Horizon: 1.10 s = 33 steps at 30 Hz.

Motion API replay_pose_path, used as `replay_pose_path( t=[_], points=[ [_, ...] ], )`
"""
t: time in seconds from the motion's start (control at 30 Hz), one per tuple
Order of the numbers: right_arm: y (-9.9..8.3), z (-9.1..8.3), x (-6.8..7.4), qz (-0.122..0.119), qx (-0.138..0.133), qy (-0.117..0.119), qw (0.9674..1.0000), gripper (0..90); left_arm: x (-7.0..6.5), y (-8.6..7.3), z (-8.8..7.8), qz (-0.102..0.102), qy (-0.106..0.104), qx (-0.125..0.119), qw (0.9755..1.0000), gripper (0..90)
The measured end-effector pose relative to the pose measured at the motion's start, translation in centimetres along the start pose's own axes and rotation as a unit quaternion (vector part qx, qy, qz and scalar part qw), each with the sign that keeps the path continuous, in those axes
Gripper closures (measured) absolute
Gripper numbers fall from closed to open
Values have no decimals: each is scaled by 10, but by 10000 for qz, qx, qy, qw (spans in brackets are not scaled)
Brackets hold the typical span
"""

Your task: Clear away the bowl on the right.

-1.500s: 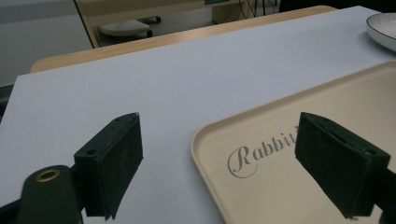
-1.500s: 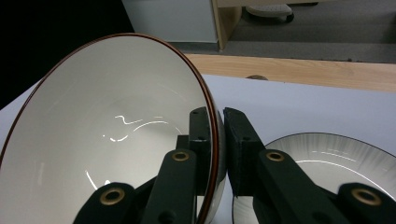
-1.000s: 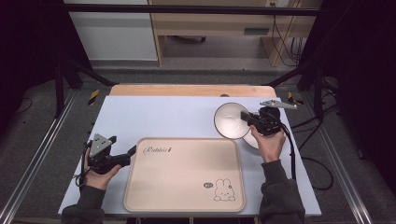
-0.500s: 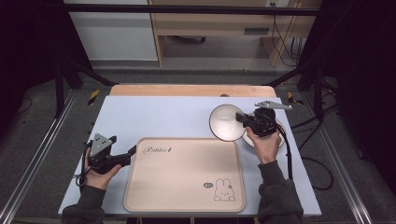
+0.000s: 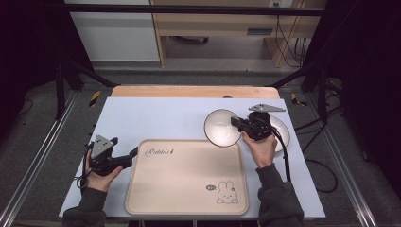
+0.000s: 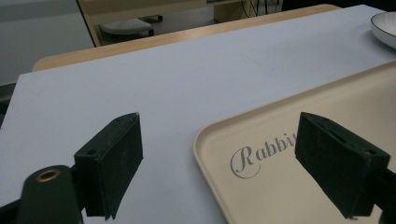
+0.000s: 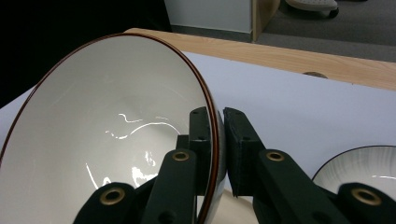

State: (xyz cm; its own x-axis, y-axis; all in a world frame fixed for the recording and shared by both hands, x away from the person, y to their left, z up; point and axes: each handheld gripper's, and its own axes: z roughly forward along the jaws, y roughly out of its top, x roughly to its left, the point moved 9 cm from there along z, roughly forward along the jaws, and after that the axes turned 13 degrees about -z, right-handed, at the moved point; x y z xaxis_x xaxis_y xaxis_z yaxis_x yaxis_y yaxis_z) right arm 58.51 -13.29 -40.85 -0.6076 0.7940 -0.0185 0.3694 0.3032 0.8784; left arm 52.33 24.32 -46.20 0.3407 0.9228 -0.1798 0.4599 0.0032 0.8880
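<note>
A pale blue mat (image 5: 165,118) is spread over a wooden table (image 5: 189,91), ringed by dark frames and grey floor. A glossy white bowl (image 5: 221,126) (thin brown rim) is clamped, tilted, by the right gripper (image 5: 235,122) just above the smooth beige tray (image 5: 184,189), a second bowl (image 5: 280,132) lying behind. The left gripper (image 6: 219,158) is held wide open and empty over the tray's corner.

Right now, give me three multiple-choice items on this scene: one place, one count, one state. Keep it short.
1. Where does the tray lie?
A. table's near edge, between the hands
B. on the far wooden strip
C. on the floor

2. How many bowls are there?
A. one
B. two
C. four

3. The right gripper is:
A. open above the tray
B. shut on nothing
C. shut on the lifted bowl

Answers: 1 A, the high view shows it there. 2 B, the second bowl rests behind the right hand. 3 C, the jaws pinch its rim in the right gripper view.
</note>
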Motion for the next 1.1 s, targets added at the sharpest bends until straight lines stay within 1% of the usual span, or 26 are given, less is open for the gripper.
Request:
replay_pose_path(
  t=[0.03, 0.23, 0.4, 0.53, 0.6, 0.73, 0.83, 0.87, 0.93, 1.0, 1.1],
  points=[
    [0, 0, 1, 30, 1, 16, 10000, 823, 0, 0, 0, 0, 0, 0, 10000, 146],
    [0, 3, 6, -8, 20, 51, 10000, 823, 0, 0, 0, 20, -2, 1, 10000, 146],
    [0, 8, 12, -72, 64, 146, 9998, 823, 0, -1, -1, 25, -7, -4, 10000, 145],
    [0, 10, 17, -48, 82, 206, 9997, 823, 0, -1, -1, 31, -5, 19, 10000, 146],
    [-2, 13, 18, -94, 129, 220, 9996, 823, 0, -1, -1, 30, -7, 18, 10000, 146],
    [-4, 16, 21, -81, 168, 254, 9995, 824, -1, -2, 0, 59, -7, 27, 10000, 146],
    [-5, 19, 25, -126, 191, 297, 9993, 824, -1, -2, 0, 49, -11, 24, 10000, 146],
    [-5, 20, 27, -97, 210, 322, 9992, 824, -1, -2, 0, 46, -7, 15, 10000, 146],
    [-6, 22, 28, -133, 249, 330, 9991, 824, -1, -2, 0, 56, -10, 25, 10000, 146],
    [-7, 23, 30, -112, 287, 339, 9989, 824, -1, -2, 0, 55, -11, 24, 10000, 146],
    [-9, 27, 33, -172, 326, 380, 9986, 823, -1, -2, 0, 57, -9, 26, 10000, 146]
  ],
)
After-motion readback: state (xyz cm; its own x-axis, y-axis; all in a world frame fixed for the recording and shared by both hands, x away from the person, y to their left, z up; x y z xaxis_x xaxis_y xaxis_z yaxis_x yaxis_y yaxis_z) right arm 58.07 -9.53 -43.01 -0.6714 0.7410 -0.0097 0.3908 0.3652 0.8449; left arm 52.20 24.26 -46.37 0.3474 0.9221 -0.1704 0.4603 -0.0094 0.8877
